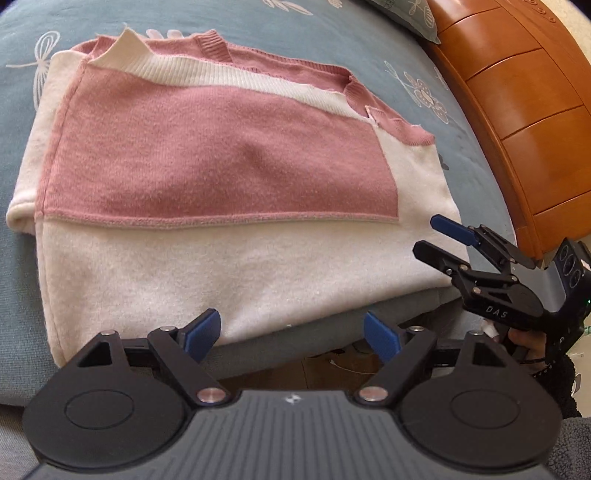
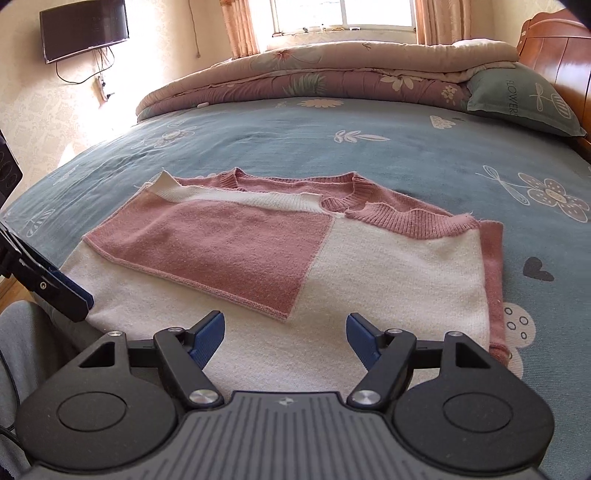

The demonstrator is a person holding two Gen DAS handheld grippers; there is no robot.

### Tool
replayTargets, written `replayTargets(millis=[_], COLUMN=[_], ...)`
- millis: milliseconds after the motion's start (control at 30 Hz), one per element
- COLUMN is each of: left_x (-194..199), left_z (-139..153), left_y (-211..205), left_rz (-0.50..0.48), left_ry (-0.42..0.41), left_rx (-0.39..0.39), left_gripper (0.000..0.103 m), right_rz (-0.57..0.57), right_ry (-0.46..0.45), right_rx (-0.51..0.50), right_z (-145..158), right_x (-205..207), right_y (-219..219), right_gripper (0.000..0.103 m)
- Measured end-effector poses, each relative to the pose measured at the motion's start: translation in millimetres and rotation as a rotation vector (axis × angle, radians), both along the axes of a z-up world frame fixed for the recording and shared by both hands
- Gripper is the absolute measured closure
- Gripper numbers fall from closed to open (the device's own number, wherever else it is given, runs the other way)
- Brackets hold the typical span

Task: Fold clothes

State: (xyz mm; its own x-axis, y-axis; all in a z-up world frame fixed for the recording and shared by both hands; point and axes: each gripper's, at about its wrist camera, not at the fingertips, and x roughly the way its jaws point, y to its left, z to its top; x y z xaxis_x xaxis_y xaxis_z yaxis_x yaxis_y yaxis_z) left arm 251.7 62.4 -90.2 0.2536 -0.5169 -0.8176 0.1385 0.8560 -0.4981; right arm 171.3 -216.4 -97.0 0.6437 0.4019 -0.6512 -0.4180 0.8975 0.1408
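A pink and cream knitted sweater (image 1: 221, 158) lies folded into a flat rectangle on the blue flowered bed sheet (image 1: 332, 40), with a pink sleeve panel laid across its cream body. My left gripper (image 1: 293, 334) hovers open at the sweater's near hem by the bed edge, with nothing between its blue pads. My right gripper (image 1: 428, 234) stands open at the sweater's right corner. In the right wrist view the sweater (image 2: 240, 251) fills the middle. There the right gripper (image 2: 286, 332) is open just above the cream hem, and a left gripper finger (image 2: 66, 291) shows at the left edge.
An orange wooden headboard (image 1: 517, 92) stands to the right of the bed. A teal pillow (image 2: 524, 99) and a rolled quilt (image 2: 332, 74) lie at the far side under a window. A television (image 2: 85, 29) hangs on the wall. The bed edge (image 1: 295, 332) runs just below the sweater.
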Motion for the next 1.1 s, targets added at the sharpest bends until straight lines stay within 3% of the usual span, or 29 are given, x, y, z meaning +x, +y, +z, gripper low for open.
replayTargets(millis=[200,367,433,633,767,833,933,1033,1100], left_x=[9,41,58,99,113,117,122,115,111], left_z=[34,59,63,41,6,-4,2,21,25], left_y=[7,19,21,6,-5,-1,6,1,-9], left_rz=[0.041,0.094,0.113,0.143,0.177,0.216,0.295,0.283,0.253], left_ry=[-0.116,-0.184,-0.19,-0.129,-0.089,-0.118,-0.097,-0.166,-0.181], left_rx=[0.032,0.062,0.038,-0.084,-0.048,-0.061,-0.116,-0.149,-0.22], left_gripper=[0.018,0.018,0.018,0.018,0.018,0.017,0.017,0.017,0.016], right_rz=[-0.065,-0.155,-0.173,-0.171,-0.174,-0.178,-0.18,-0.161,-0.139], right_ry=[-0.023,-0.004,0.006,0.013,0.013,0.015,0.012,-0.02,-0.045], right_rx=[0.004,-0.003,-0.004,-0.01,-0.009,-0.004,0.013,0.031,0.024], right_z=[4,-2,-5,-11,-10,-10,-8,0,5], right_x=[-3,1,0,-5,-5,-5,-4,0,8], right_y=[-18,-41,-47,-49,-50,-52,-53,-49,-41], right_gripper=[0.023,0.021,0.021,0.021,0.021,0.021,0.021,0.02,0.016])
